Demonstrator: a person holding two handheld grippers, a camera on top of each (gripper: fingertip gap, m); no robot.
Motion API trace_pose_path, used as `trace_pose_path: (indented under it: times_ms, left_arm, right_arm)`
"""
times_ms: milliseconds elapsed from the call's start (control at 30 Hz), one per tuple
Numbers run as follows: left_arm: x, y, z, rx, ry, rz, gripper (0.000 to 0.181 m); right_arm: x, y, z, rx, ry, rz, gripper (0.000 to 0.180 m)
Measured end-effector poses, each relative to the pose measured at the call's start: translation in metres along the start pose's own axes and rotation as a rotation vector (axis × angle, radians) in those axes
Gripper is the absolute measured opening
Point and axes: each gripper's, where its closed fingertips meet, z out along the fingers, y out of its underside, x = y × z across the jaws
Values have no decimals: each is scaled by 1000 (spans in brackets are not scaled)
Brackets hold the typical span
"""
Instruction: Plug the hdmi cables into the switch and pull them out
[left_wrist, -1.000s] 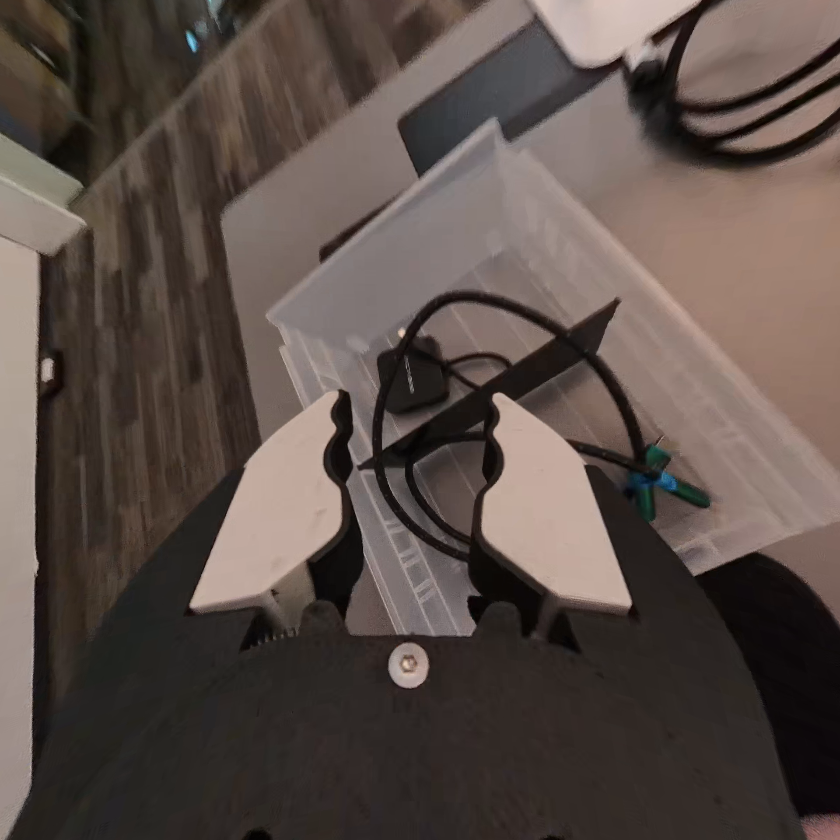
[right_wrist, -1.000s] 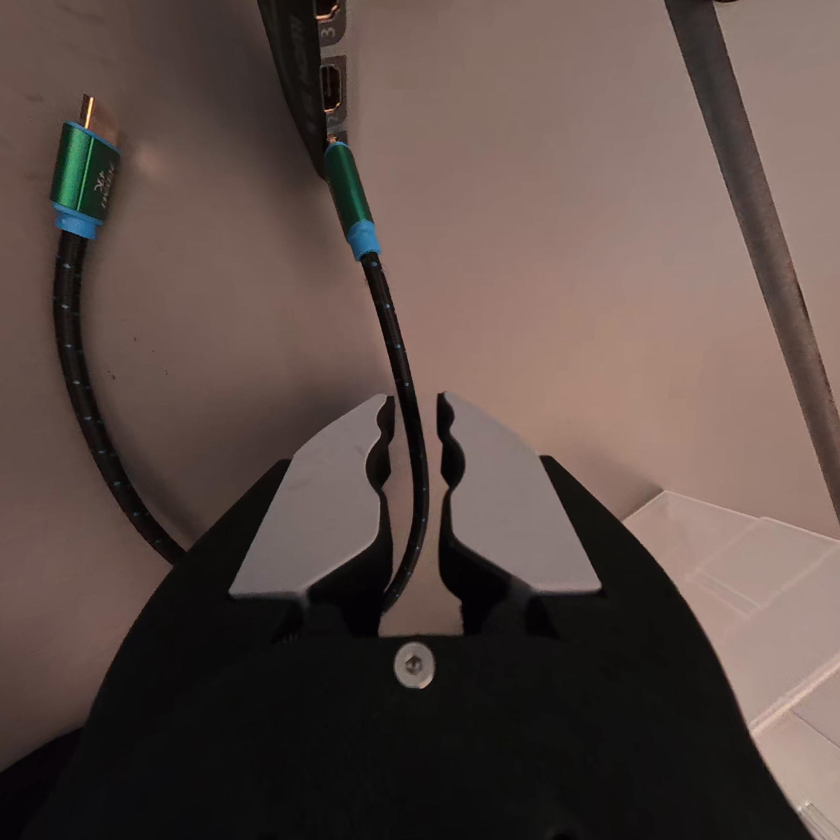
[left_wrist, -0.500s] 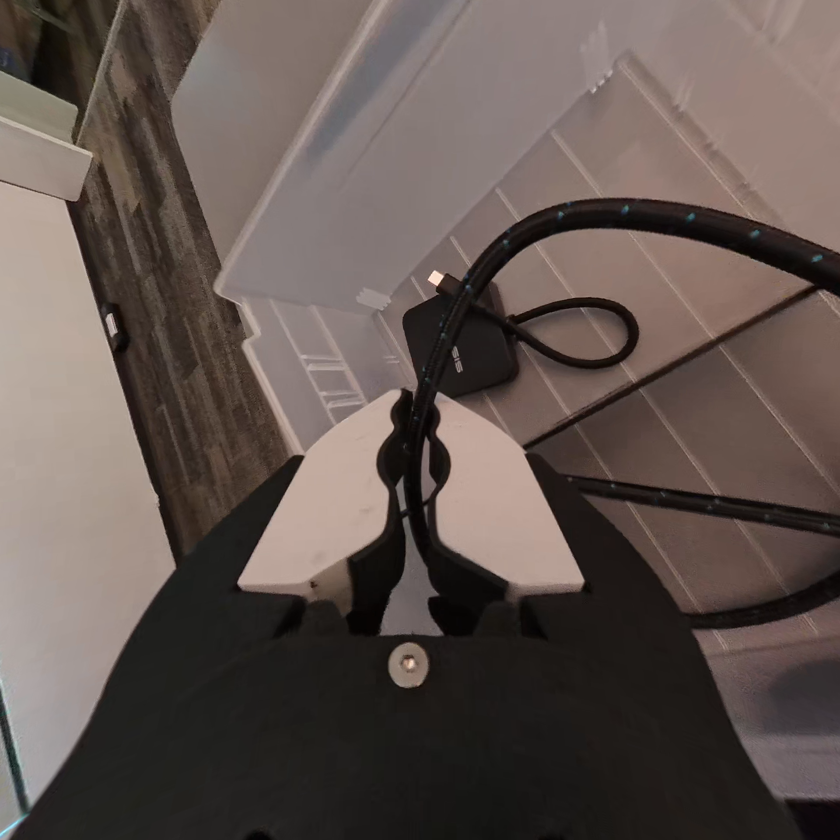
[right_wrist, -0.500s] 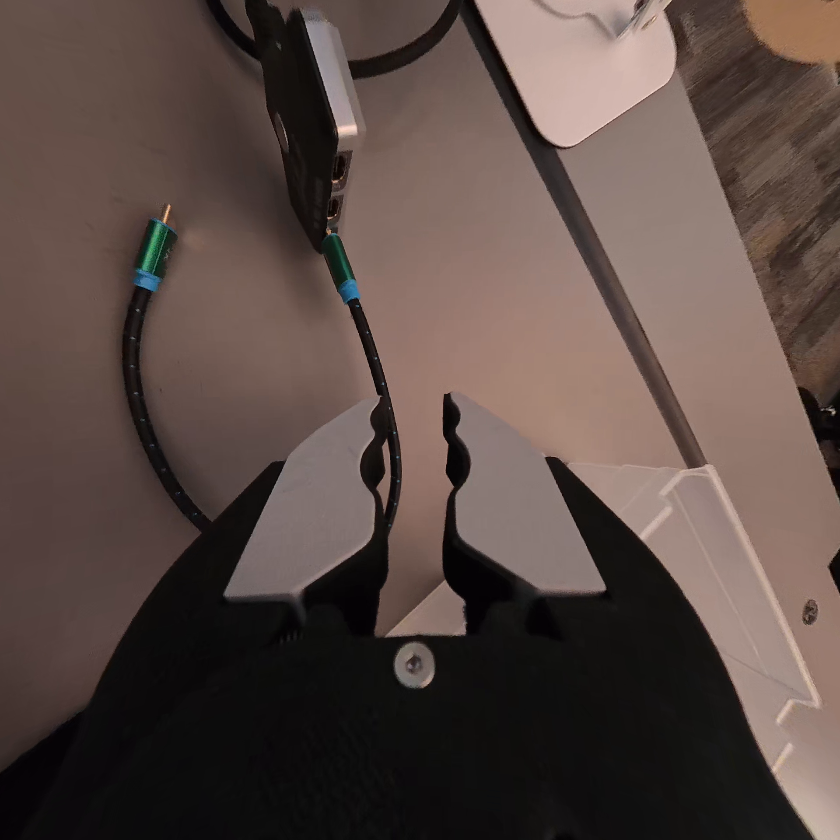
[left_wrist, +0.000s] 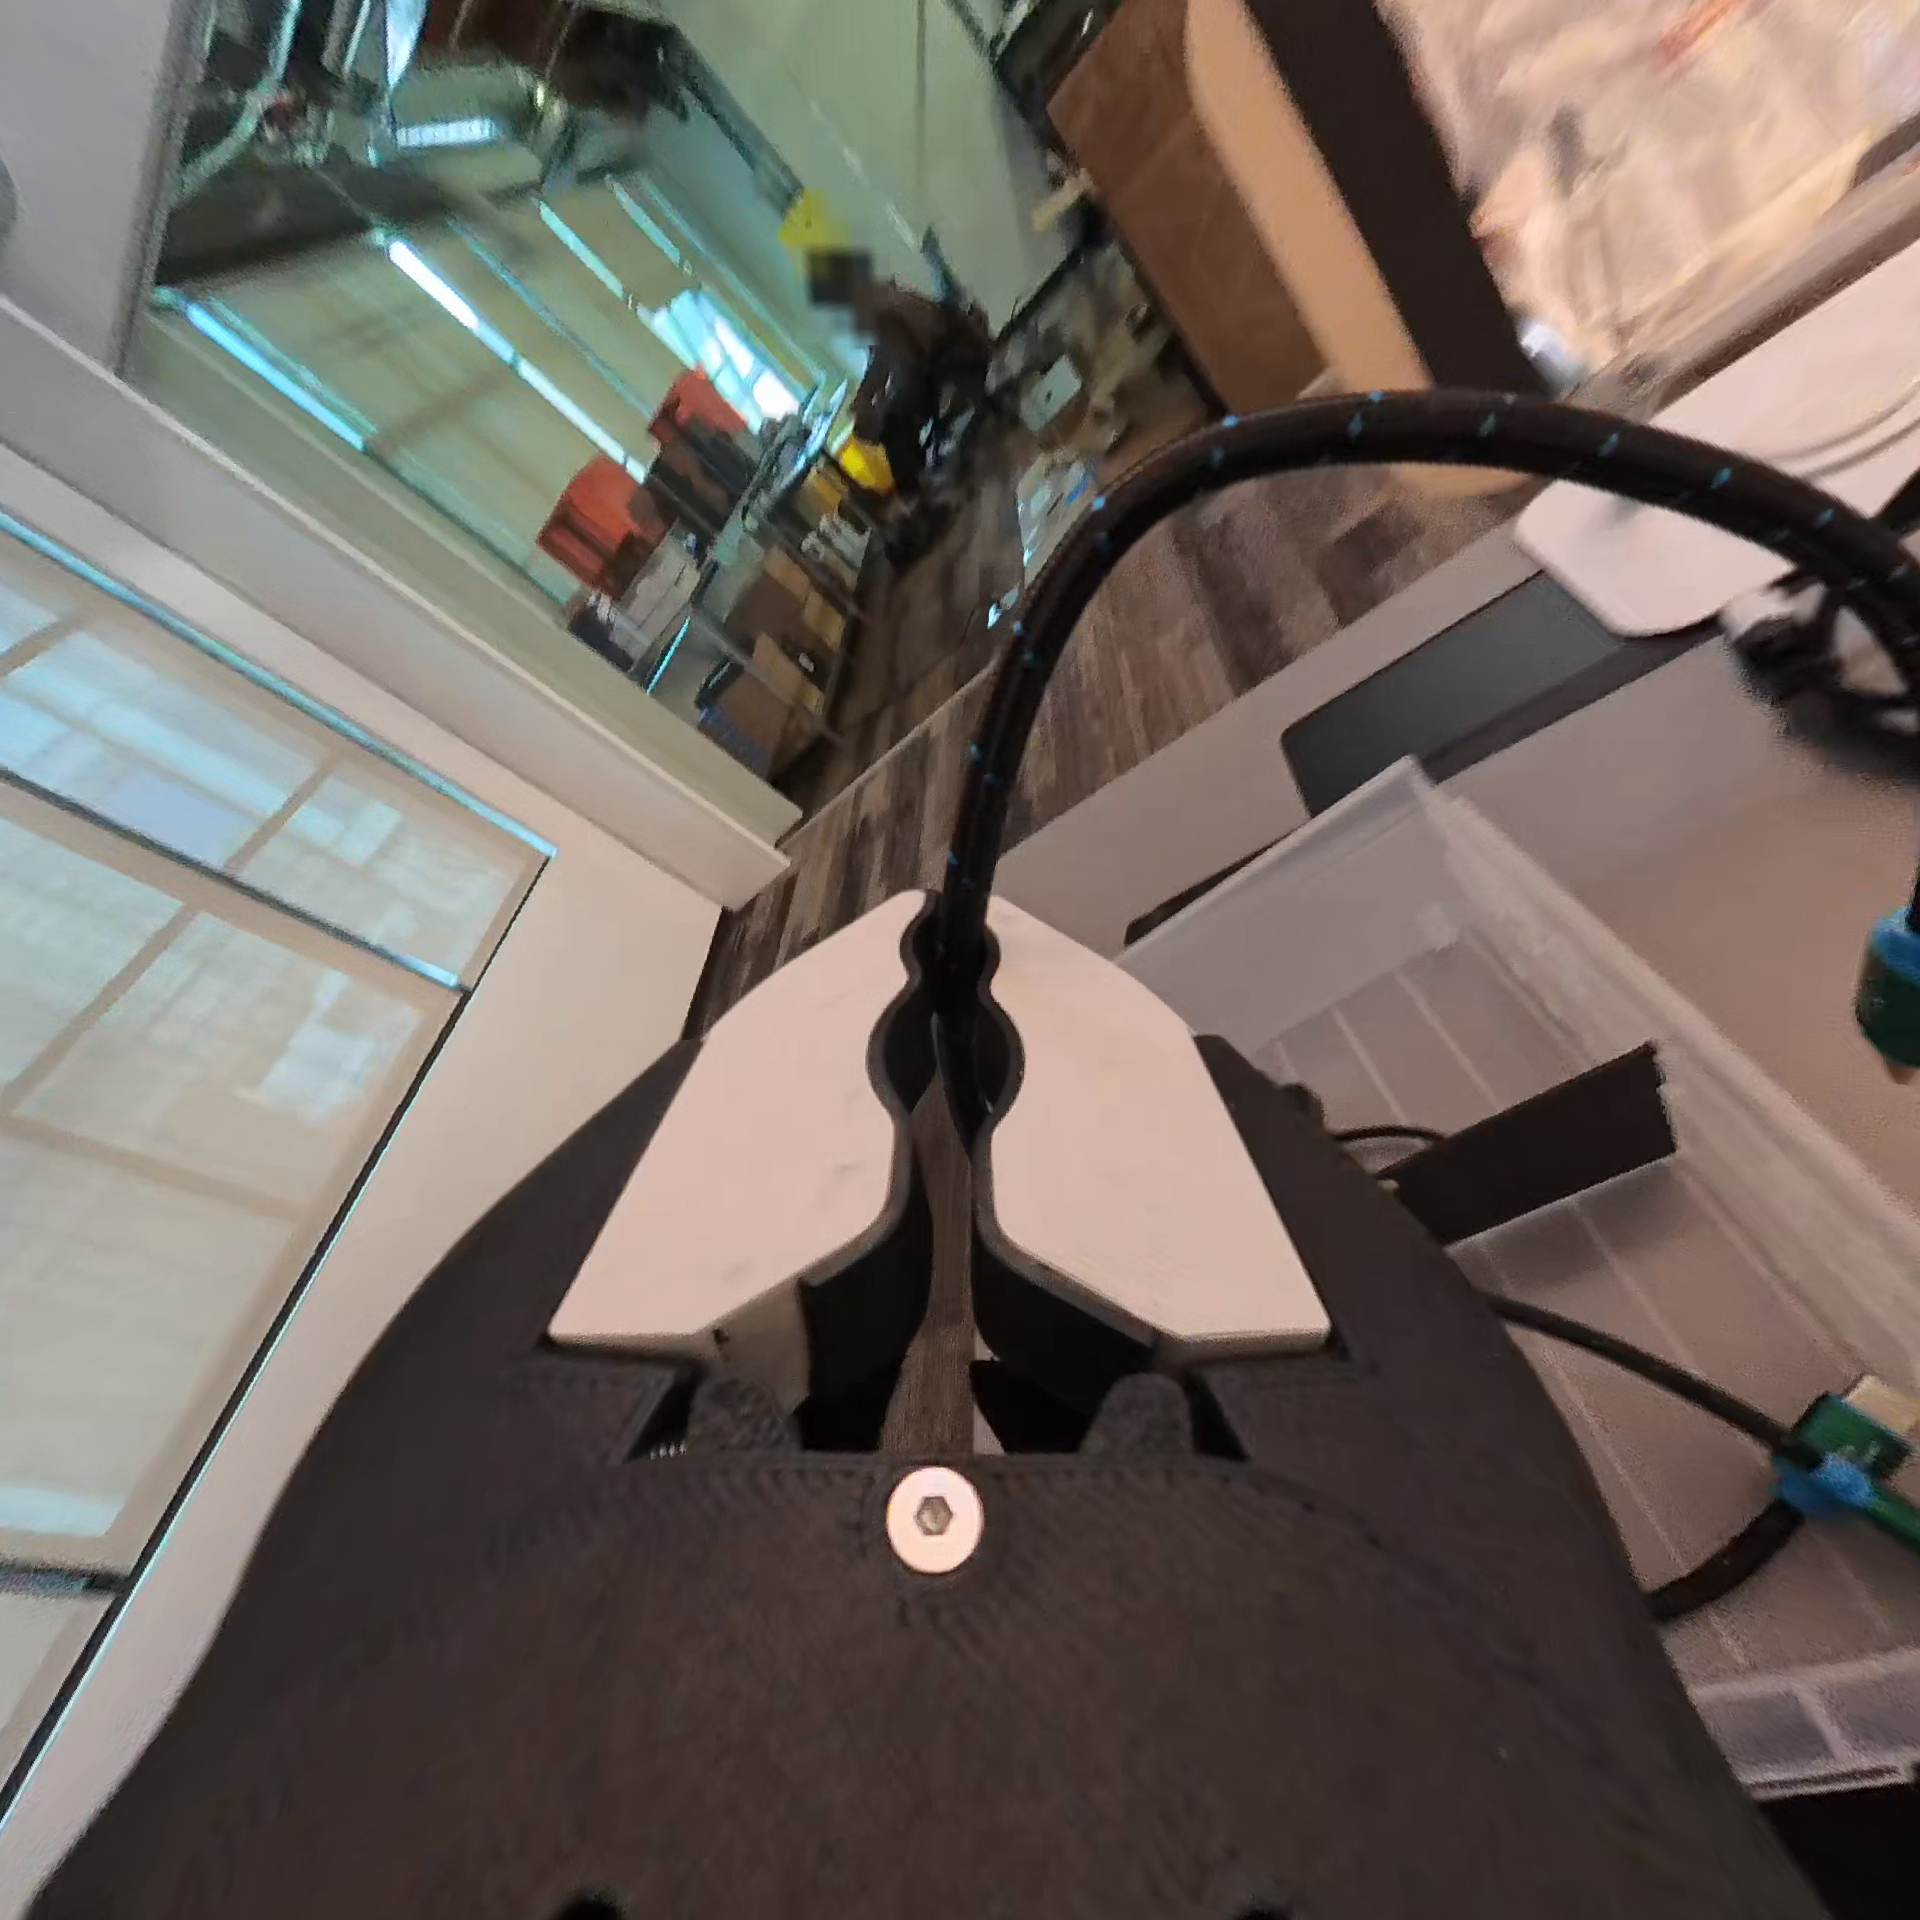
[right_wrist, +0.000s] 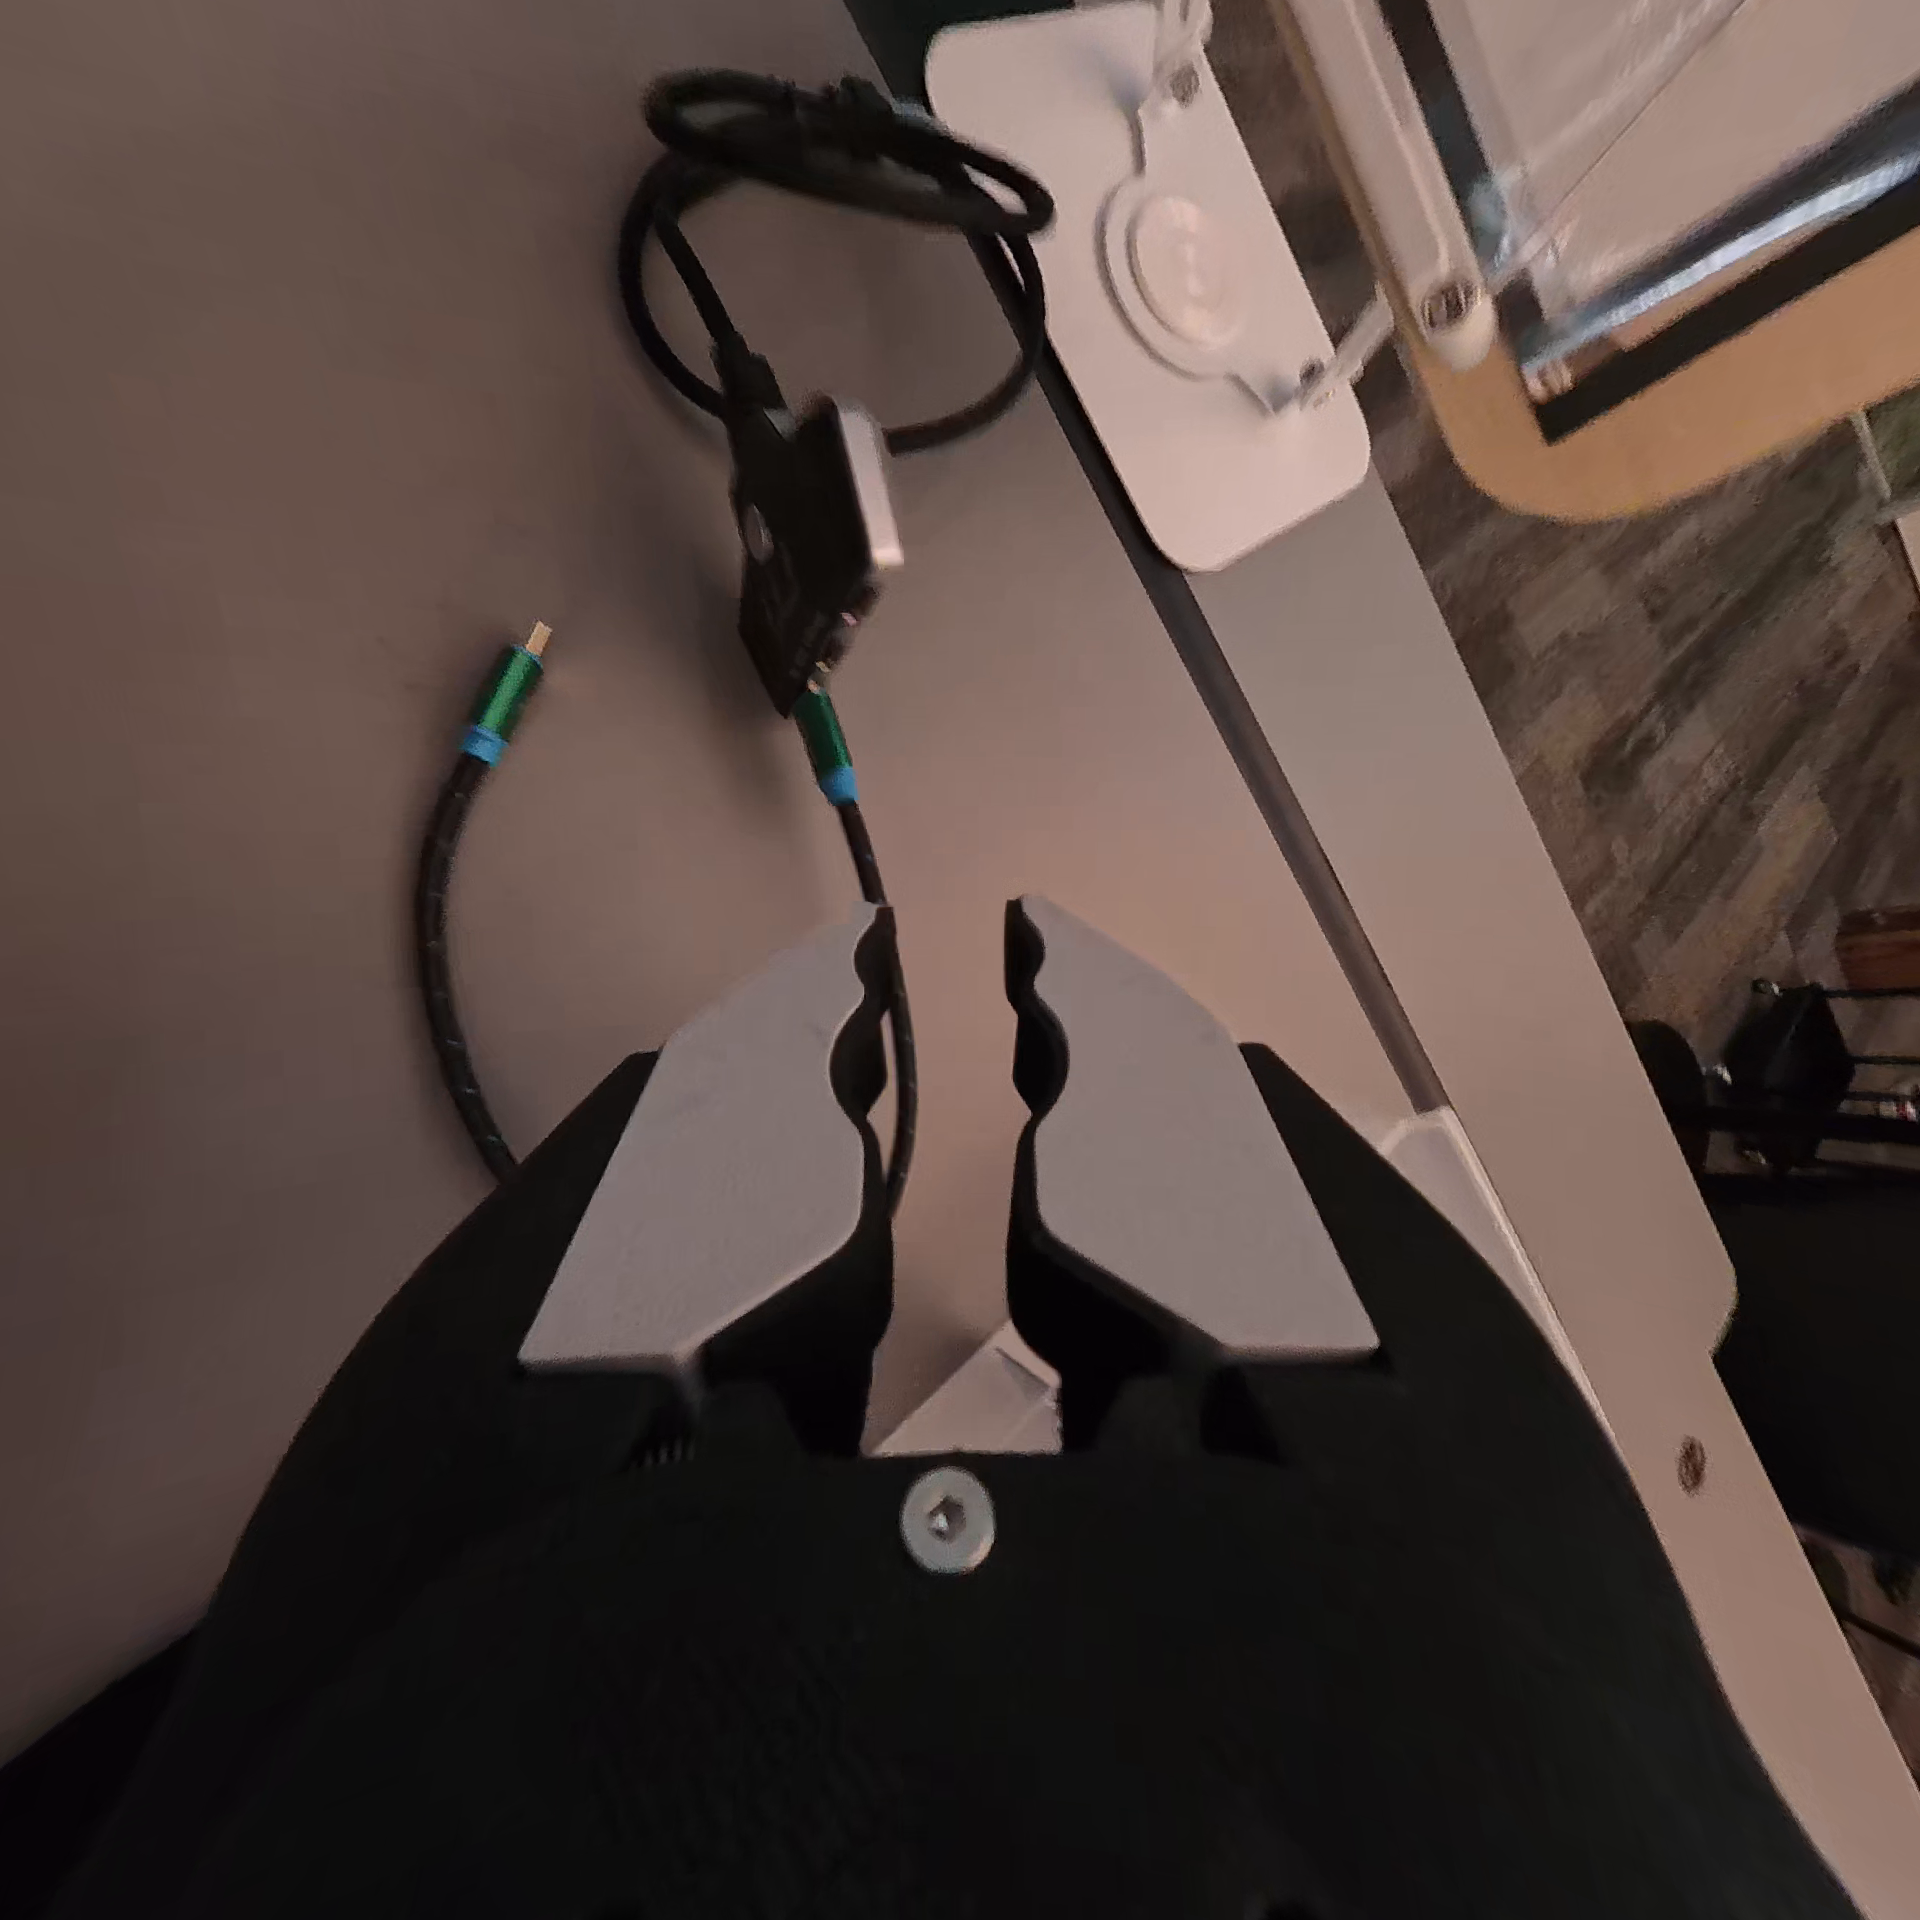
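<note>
In the left wrist view my left gripper (left_wrist: 951, 935) is shut on a black braided HDMI cable (left_wrist: 1351, 436), held up above a clear plastic bin (left_wrist: 1434, 935). The cable arcs up and right, and a green plug (left_wrist: 1886, 1003) hangs at the right edge. In the right wrist view my right gripper (right_wrist: 948, 914) is open. A second HDMI cable (right_wrist: 862, 862) runs loosely along its left finger to a green plug (right_wrist: 826, 743) seated in the black and silver switch (right_wrist: 816, 551) on the table. Another green plug (right_wrist: 509, 686) lies loose to the left.
The bin holds a black divider (left_wrist: 1527, 1143) and another green-plugged cable (left_wrist: 1849, 1444). A coiled black cable (right_wrist: 831, 114) lies behind the switch. A white stand base (right_wrist: 1195, 312) sits at the table's far edge (right_wrist: 1299, 831). Floor and shelving lie beyond.
My left gripper closed on the cable in the bin and lifted it up out of the bin. My right gripper drew back from the switch and its jaws widened slightly.
</note>
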Motion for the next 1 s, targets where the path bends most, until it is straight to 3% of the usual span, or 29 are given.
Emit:
trace_pose_path:
  times_ms: [33,333,600,733,1000]
  left_arm:
    - [3,-10,-3,45,7,4,0]
    - [60,-76,-10,177,67,154,0]
    - [115,-111,-24,361,282,203,0]
    - [134,-122,-33,456,431,145,1]
    - [154,-130,-43,515,568,116,1]
  right_arm:
    - [-5,-8,-4,38,-21,-1,21]
    - [-83,-111,-68,594,-384,19,36]
    - [-126,-106,-63,636,-602,-145,37]
    - [-151,-102,-73,687,-828,-150,42]
    - [-183,-104,-61,685,-911,-206,41]
